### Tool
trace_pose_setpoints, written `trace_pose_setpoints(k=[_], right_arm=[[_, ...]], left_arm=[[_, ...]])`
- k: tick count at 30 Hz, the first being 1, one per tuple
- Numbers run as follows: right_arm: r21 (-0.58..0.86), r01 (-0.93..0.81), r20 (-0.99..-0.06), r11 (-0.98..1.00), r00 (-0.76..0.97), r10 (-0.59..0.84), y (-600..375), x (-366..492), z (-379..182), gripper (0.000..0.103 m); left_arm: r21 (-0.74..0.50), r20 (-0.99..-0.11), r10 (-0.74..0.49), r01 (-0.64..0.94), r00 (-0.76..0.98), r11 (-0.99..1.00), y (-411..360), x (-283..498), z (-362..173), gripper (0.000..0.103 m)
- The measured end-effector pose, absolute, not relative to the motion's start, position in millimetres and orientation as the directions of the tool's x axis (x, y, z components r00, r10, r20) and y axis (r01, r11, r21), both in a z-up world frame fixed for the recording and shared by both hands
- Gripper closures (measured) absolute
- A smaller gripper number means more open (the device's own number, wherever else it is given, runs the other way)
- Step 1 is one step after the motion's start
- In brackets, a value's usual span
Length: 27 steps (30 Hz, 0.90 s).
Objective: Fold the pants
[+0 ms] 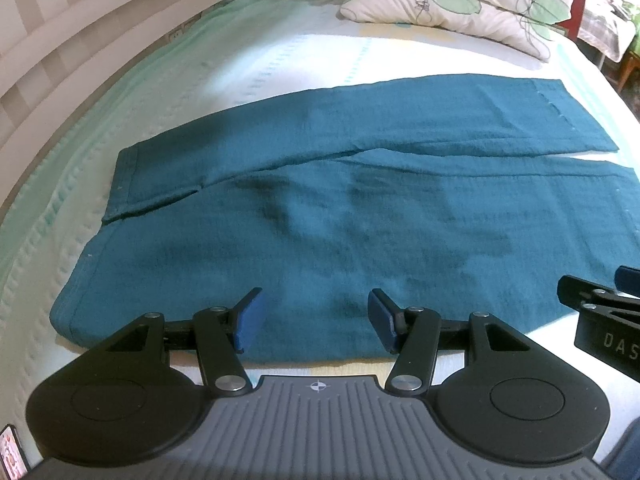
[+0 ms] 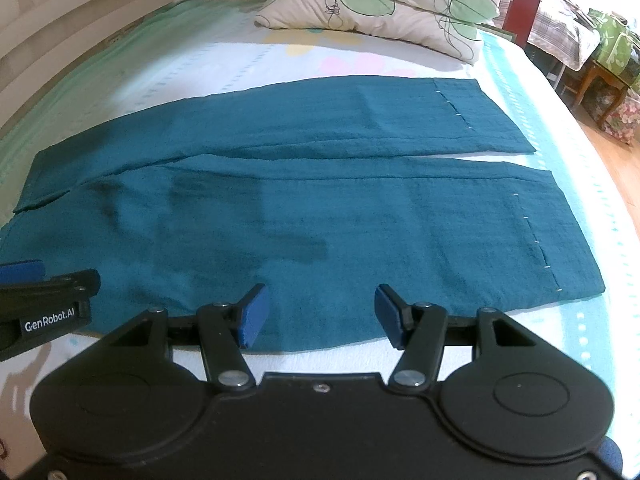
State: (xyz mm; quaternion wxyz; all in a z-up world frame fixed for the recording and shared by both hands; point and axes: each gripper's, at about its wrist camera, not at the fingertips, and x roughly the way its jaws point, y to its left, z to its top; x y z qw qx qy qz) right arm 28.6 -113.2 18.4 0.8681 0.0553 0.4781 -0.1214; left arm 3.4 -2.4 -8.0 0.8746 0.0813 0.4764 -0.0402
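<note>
Lying flat on the bed (image 1: 280, 52), the teal pants (image 1: 320, 216) spread just ahead of your left tongs (image 1: 314, 318) and right tongs (image 2: 318, 314), both released and empty. Only your right view shows both hems' white stitches; your left shows the waistband corner nearest you.

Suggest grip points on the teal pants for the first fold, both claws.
Probably the near leg's outer edge: the pants lie flat, legs side by side, that edge running just ahead of both open claws. Left claw pinches it toward the waistband, right claw toward the hem, each coming in low from the near side, then lift it over the far leg.
</note>
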Motion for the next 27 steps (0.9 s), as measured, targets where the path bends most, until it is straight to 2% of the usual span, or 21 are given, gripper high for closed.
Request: trace_pose_setpoints(k=[27], right_arm=[[-0.024, 0.256, -0.847, 0.966, 0.508, -0.156, -109.0, 29.6, 15.8, 0.04]], left_arm=[[0.106, -0.851, 0.011, 0.152, 0.524, 0.983, -4.5, 4.3, -13.1, 0.048]])
